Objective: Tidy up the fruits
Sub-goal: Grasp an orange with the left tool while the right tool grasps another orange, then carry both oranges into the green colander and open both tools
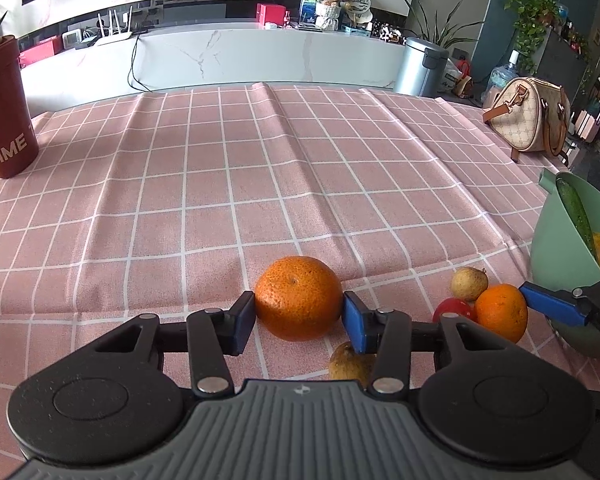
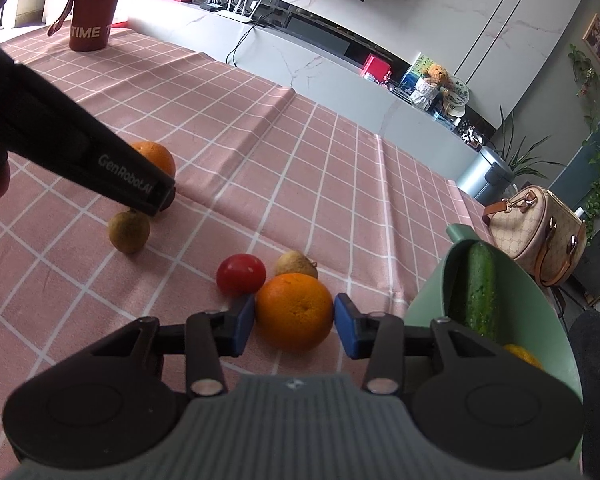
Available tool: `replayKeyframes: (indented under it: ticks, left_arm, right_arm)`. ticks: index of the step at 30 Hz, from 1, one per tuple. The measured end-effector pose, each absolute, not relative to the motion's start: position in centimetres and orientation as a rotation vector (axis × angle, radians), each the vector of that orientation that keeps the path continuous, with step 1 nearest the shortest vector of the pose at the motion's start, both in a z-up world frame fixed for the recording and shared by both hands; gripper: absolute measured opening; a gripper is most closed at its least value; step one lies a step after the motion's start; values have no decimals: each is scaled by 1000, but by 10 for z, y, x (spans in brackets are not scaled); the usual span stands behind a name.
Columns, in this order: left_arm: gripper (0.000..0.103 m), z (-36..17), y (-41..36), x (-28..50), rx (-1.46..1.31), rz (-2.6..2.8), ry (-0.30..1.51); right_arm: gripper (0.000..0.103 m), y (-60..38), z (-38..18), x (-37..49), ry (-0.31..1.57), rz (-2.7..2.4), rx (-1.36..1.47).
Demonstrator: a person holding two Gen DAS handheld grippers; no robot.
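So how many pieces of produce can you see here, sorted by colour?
Orange: 3, the left orange, the right orange, and one in the green bowl at
Yellow-brown: 2, and
Red: 1, the tomato
Green: 1, the cucumber
Total: 7
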State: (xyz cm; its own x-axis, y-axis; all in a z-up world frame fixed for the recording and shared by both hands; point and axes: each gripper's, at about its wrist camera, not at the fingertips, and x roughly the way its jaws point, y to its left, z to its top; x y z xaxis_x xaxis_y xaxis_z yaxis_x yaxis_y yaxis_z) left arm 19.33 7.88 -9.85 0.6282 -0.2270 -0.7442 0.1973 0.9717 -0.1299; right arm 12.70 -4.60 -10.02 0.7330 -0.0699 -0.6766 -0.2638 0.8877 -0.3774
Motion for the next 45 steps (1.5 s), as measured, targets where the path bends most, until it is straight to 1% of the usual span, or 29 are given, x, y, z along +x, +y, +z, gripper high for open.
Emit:
replayKeyframes:
  ticks: [4, 8, 14, 18, 24, 28, 34, 37, 45]
  left_arm:
    - [52, -92, 81, 189, -44, -238, 840]
    - [51, -78, 86, 179, -82, -236, 804]
    - [51, -51, 79, 153, -116, -286, 772]
    - [51, -33, 61, 140, -126, -334, 764]
    - [51, -10, 14, 126, -87, -455, 777]
    - [51, -1, -29, 132, -47, -534, 819]
    - [51, -6, -84, 151, -28, -602, 930]
    - [51, -17, -99, 167, -34, -545, 1039]
    - [52, -27, -118, 188, 31, -491, 1146]
  right_arm:
    - [39, -49, -97, 125, 745, 120, -452]
    - [39, -49, -88, 119, 702, 138, -438]
    - [39, -63, -59, 105, 679, 217, -344]
    - [39, -86, -32, 95, 689, 243, -278]
    - [39, -148, 0, 91, 763, 274, -140]
    - [39, -202, 12, 98, 848, 272, -62]
    - [39, -263, 4, 115, 979, 261, -5]
    - [39, -275, -4, 122, 1019, 286, -29]
    - [39, -284, -19, 148, 1065, 353, -36]
